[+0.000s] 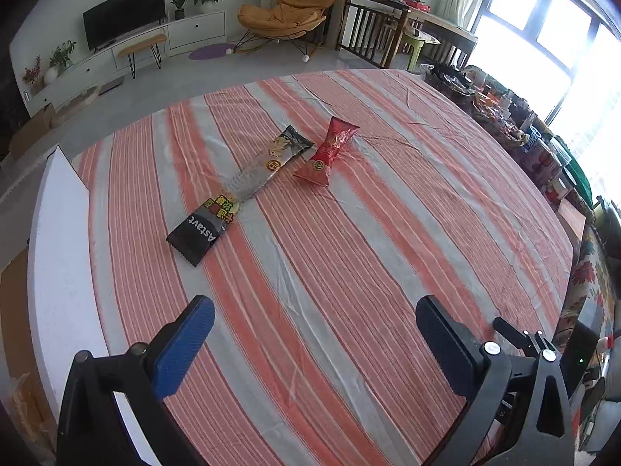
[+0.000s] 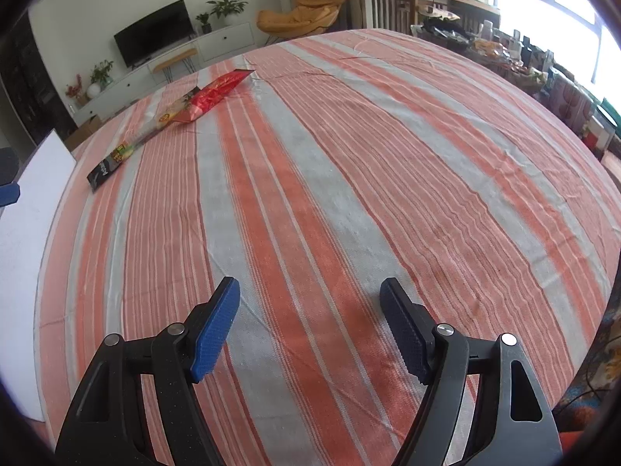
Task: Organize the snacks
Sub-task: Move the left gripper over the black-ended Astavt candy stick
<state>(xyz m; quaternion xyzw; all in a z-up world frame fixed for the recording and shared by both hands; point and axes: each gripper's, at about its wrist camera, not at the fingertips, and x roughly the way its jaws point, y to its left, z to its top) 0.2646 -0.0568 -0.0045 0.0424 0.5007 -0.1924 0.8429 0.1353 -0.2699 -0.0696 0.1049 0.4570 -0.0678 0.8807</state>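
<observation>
A long black snack packet [image 1: 236, 194] with a clear middle lies flat on the striped tablecloth [image 1: 349, 252]. A red snack packet [image 1: 328, 151] lies just right of its far end. My left gripper [image 1: 314, 306] is open and empty, held well short of both packets. In the right wrist view the black packet [image 2: 116, 161] and the red packet [image 2: 211, 95] lie far off at the upper left. My right gripper [image 2: 310, 287] is open and empty over bare cloth [image 2: 349, 194].
A white board [image 1: 62, 252] runs along the table's left edge; it also shows in the right wrist view [image 2: 27, 213]. A cluttered side surface [image 1: 535, 143] with jars and boxes lines the right. A TV, plants and an orange chair [image 1: 291, 7] stand beyond.
</observation>
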